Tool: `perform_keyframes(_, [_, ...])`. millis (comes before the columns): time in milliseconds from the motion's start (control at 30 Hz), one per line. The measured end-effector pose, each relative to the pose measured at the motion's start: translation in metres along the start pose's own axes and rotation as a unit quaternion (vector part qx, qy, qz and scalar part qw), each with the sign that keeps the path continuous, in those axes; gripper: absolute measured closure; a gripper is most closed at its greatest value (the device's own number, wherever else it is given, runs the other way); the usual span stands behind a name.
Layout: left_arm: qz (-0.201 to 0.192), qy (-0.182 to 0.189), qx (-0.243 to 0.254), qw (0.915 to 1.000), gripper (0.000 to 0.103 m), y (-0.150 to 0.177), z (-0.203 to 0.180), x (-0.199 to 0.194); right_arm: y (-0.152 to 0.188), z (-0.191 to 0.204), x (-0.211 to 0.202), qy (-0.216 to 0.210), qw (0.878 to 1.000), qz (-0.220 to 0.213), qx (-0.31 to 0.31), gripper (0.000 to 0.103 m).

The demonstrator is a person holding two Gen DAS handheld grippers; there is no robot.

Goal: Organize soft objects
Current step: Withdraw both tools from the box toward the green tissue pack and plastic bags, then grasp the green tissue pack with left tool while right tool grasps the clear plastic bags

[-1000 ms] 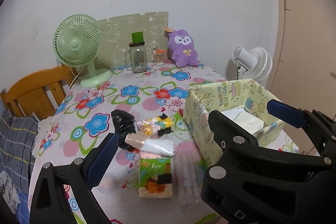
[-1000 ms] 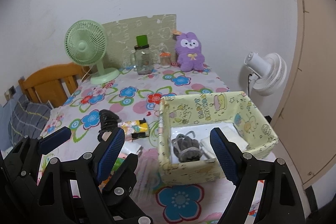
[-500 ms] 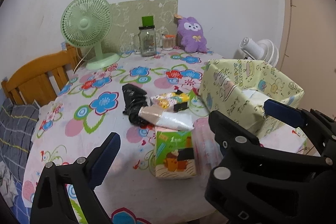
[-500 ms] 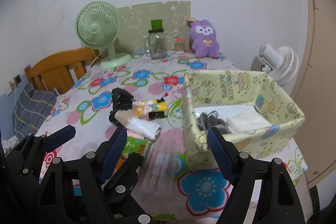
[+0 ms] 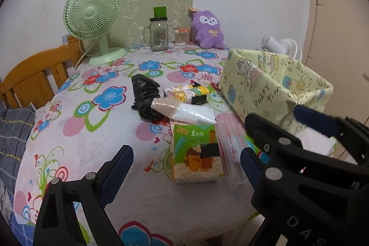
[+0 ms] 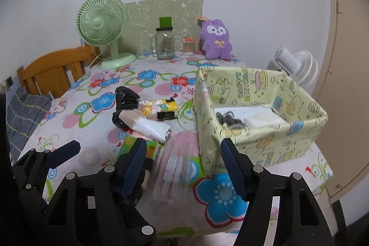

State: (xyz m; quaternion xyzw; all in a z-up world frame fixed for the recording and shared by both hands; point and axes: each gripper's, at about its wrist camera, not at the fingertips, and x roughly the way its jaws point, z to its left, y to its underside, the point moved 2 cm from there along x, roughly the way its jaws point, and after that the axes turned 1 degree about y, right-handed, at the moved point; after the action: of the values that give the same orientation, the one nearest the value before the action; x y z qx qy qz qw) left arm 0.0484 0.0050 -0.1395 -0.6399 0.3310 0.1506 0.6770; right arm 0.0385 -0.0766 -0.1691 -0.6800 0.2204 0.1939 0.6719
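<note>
Both grippers hover low over counter (image 6: 76, 128), fingers spread, holding nothing: left gripper (image 5: 184, 165) above tissue pack (image 5: 196, 153), right gripper (image 6: 184, 160) beside yellow box (image 6: 260, 144).

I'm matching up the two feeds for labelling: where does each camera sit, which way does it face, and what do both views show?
Left wrist: on the left hand-held gripper, facing forward over the table toward the wall; its open fingers frame a green tissue pack, and the right hand-held gripper crosses at right.
Right wrist: on the right hand-held gripper, facing the same way, looking into the yellow box; the left one shows at lower left.
Shared: green fan, purple plush, box.
</note>
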Motion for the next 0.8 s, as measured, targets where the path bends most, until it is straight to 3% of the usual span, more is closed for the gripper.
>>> perform_keyframes(167, [0.014, 0.0, 0.002, 0.9999, 0.008, 0.008, 0.0, 0.01, 0.012, 0.002, 0.014, -0.014, 0.999, 0.034, 0.009, 0.045])
perform_keyframes(367, [0.023, 0.003, -0.002, 0.9997, 0.009, 0.011, 0.001, 0.021, 0.016, 0.001, 0.023, -0.014, 0.999, 0.049, 0.016, 0.046])
perform_keyframes(633, [0.048, 0.028, -0.016, 0.9983, 0.037, 0.014, 0.005, 0.043, 0.021, -0.002, 0.038, -0.017, 0.997, 0.075, 0.027, 0.046])
perform_keyframes(667, [0.05, 0.035, -0.019, 0.998, 0.045, 0.015, 0.006, 0.044, 0.021, -0.001, 0.039, -0.018, 0.997, 0.077, 0.026, 0.046])
perform_keyframes(800, [0.052, 0.034, -0.017, 0.9979, 0.048, 0.017, 0.007, 0.044, 0.022, 0.003, 0.043, -0.02, 0.996, 0.082, 0.022, 0.046])
